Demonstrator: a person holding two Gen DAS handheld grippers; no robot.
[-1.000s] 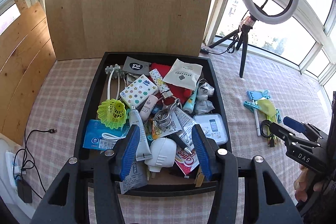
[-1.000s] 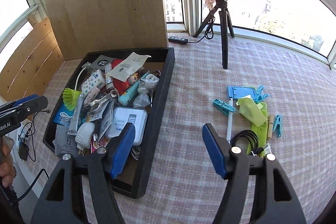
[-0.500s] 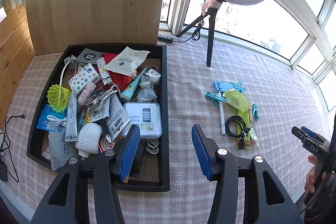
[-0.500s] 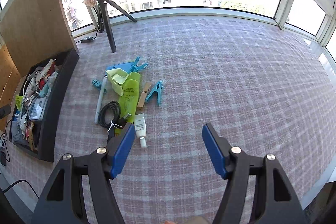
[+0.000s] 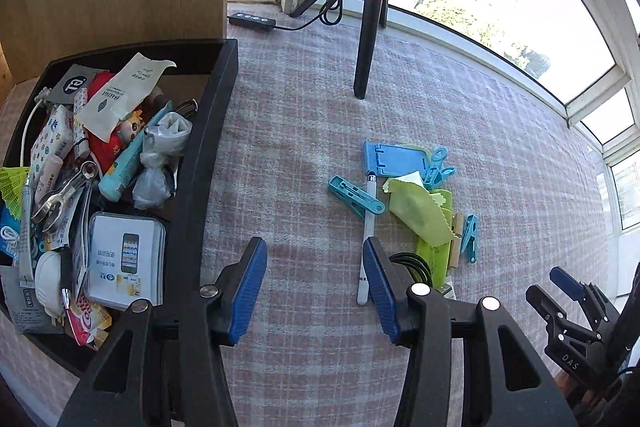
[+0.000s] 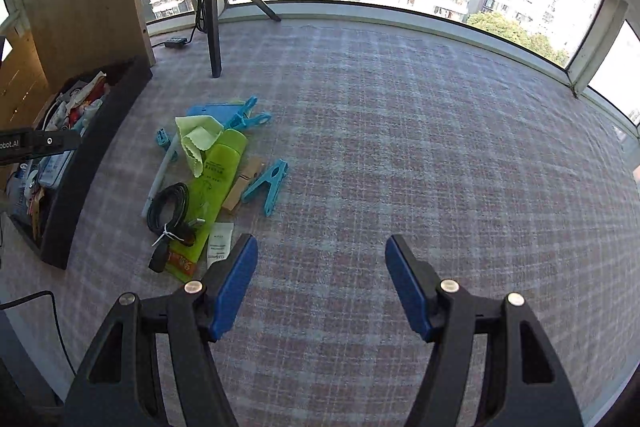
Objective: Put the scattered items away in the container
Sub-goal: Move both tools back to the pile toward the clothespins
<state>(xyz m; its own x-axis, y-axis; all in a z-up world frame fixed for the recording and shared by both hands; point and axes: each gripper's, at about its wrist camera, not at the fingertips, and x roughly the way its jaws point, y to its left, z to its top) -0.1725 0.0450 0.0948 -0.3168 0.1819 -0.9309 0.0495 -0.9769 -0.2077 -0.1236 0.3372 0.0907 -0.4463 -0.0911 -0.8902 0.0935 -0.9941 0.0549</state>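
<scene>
Just right of left tool point(image 5: 314, 291): white pen point(image 5: 369, 239)

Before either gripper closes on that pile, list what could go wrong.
1. The white pen lies partly under the blue clip; lifting one may drag the other.
2. The green cloth drapes over the green bottle, so a pinch may catch only the cloth.
3. The black cable may snag the bottle.
</scene>
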